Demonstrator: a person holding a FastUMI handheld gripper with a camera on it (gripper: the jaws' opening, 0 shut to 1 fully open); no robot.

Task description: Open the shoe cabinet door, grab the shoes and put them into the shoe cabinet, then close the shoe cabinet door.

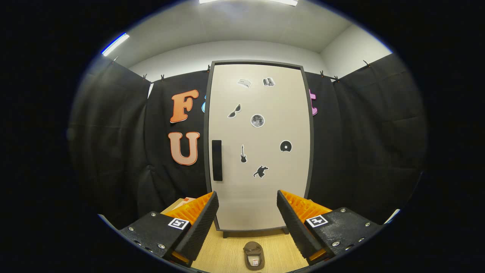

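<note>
- Held wide apart and clamped on nothing: the fingers of the gripper (247,212), with open room between them.
- Between the fingers and a little nearer than their tips, lying on the light wooden table (231,254): a small brown shoe (253,254), with its opening turned upward and a small label inside; touching neither finger.
- Beyond the fingers, standing upright on short dark feet at the far end of the table: a tall beige shoe cabinet (259,144) with a dark frame.
- Closed flat inside the frame: the beige cabinet door (265,189), with no gap visible along its edges.
- Near the left edge of the door, about half way up: a black vertical rectangular handle (216,160), free from all sides and well above the left finger.
- Spread over the door face: several small black and grey stickers (257,120), among them a round one, a guitar shape and a disc shape.
- Bare strip of table between the shoe and the foot of the cabinet, nothing lying on it.
- Just behind the left finger, at the table edge: a corner of something pale and orange (186,200), mostly hidden, so cannot tell what.
- On both sides of the cabinet and behind: black cloth wall (363,151), hanging from clips, close to the cabinet edges.
- Above: white ceiling (246,26) with strip lights.
</note>
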